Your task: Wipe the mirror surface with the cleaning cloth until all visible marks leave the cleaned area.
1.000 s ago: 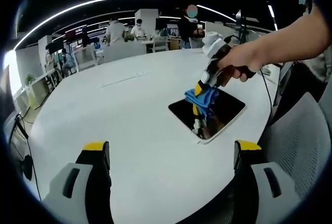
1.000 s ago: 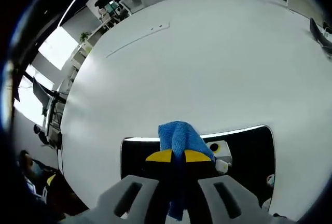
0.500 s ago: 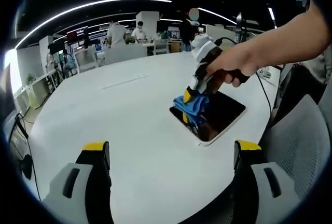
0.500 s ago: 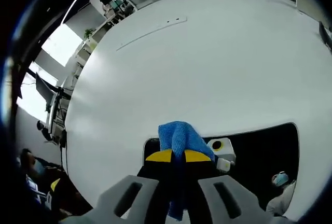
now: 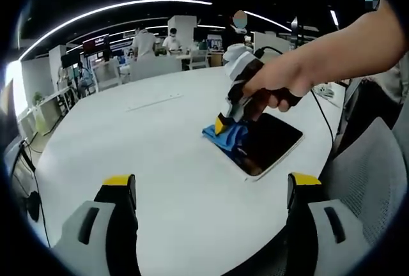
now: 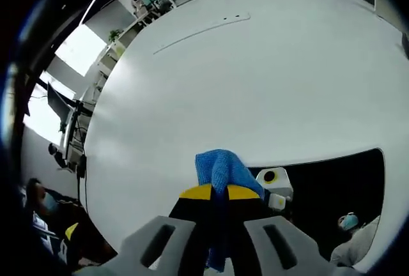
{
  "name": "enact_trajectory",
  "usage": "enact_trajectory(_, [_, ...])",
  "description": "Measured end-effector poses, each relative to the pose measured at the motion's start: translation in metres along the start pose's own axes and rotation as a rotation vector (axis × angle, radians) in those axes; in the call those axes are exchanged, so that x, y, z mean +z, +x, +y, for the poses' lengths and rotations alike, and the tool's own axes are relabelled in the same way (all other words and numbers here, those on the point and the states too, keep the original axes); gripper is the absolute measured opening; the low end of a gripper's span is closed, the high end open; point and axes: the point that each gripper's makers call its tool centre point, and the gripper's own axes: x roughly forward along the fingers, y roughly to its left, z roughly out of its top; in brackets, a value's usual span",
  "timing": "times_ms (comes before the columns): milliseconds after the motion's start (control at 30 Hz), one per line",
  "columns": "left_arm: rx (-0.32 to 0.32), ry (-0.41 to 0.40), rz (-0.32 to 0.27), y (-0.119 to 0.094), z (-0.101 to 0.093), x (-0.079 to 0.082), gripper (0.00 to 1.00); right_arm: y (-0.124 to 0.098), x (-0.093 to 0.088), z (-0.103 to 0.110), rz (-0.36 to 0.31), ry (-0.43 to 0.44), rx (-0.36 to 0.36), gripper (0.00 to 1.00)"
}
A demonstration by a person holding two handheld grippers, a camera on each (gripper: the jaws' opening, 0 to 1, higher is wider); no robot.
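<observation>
Right tongs point(image 6: 214, 191) gripping cloth point(image 6: 220, 167), pressing it on mirror point(image 5: 265, 145) edge; left tongs point(image 5: 211, 190) hanging wide open, empty, over bench point(image 5: 140, 142).

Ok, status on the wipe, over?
Right gripper shut on blue microfibre cloth, pressed at the edge of the dark rectangular mirror. Left gripper open, off the white table. Nothing in the way.

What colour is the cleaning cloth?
Blue; the cloth shows best in the right gripper view.

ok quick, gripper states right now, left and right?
Left gripper: open, holding nothing, above the white table.
Right gripper: shut on the blue cloth, at the mirror edge.
</observation>
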Motion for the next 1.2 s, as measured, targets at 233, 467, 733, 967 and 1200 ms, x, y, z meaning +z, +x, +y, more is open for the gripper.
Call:
enact_trajectory(233, [0.006, 0.003, -0.005, 0.0, 0.001, 0.001, 0.98, -0.003, -0.006, 0.002, 0.0, -0.014, 0.006, 0.01])
enact_trajectory(467, [0.01, 0.01, -0.006, 0.0, 0.001, 0.001, 0.98, -0.009, -0.017, 0.002, 0.0, 0.014, 0.034, 0.01])
enact_trajectory(733, [0.011, 0.013, -0.007, 0.0, 0.001, 0.001, 0.99, -0.012, -0.028, 0.003, 0.002, -0.027, 0.033, 0.01])
enact_trajectory(967, [0.01, 0.014, -0.005, 0.0, 0.001, 0.001, 0.98, -0.013, -0.037, 0.006, 0.014, -0.034, 0.039, 0.01])
enact_trajectory(1200, [0.011, 0.015, -0.007, -0.001, 0.001, 0.001, 0.98, -0.012, -0.04, 0.008, 0.017, -0.078, 0.04, 0.01])
